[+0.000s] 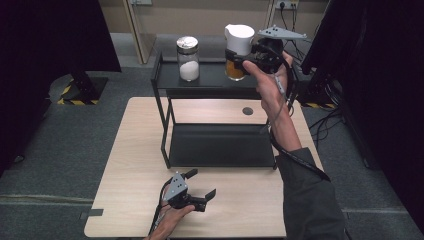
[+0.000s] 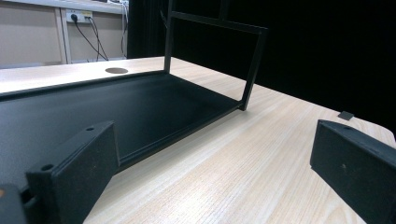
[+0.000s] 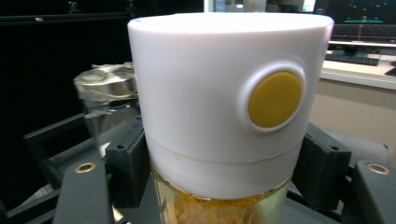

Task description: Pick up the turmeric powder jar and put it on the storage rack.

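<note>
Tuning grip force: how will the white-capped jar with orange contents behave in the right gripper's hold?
The white-capped jar looks rigid, probably clear glass or hard plastic, so likely slippery and breakable if dropped. The tall white cap may make it top-heavy and apt to tip when set down. The right gripper clamps just under the cap, which should resist slipping.

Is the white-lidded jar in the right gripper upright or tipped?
Upright. The white-lidded jar stands with its lid on top and the orange contents below, clamped by the right gripper over the rack's top shelf.
</note>
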A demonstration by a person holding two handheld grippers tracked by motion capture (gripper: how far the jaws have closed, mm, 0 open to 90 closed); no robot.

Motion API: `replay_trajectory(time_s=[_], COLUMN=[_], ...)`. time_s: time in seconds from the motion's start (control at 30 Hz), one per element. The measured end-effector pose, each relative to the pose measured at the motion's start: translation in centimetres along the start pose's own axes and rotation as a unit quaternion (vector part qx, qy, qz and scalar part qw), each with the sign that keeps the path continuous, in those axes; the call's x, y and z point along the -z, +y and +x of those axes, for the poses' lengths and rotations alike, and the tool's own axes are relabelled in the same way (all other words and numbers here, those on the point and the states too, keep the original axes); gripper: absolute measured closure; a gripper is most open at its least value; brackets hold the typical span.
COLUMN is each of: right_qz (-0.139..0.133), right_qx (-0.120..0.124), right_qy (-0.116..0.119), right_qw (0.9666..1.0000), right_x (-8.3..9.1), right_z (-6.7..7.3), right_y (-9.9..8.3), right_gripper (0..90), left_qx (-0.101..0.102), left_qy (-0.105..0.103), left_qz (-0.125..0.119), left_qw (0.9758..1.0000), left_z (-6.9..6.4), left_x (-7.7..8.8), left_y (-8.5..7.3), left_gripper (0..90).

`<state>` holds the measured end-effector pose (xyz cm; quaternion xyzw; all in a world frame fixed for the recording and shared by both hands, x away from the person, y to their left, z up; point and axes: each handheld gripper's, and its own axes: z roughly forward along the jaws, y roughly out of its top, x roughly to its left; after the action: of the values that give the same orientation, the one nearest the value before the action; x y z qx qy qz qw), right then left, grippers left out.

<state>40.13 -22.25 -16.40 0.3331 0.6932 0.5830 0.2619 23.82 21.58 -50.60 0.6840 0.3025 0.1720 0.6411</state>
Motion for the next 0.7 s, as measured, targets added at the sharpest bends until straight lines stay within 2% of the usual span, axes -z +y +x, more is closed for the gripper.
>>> replay_trajectory(time_s=[0.4,0.7], right_qz=[0.003,0.005], right_qx=[-0.001,-0.003], right_qy=[-0.020,-0.024], right_qw=[0.9998,0.9997], right_x=[-1.7,-2.2], right_z=[0.5,0.5], right_y=[-0.4,-0.9], right_gripper=[31.0,31.0], left_qx=[0.000,0.002], left_qy=[-0.001,-0.001], left_qz=[-0.002,-0.003], left_qw=[1.0000,1.0000], left_z=[0.0,0.0], left_x=[0.1,0.0], left_y=[0.0,0.0], left_gripper=[0.6,0.6])
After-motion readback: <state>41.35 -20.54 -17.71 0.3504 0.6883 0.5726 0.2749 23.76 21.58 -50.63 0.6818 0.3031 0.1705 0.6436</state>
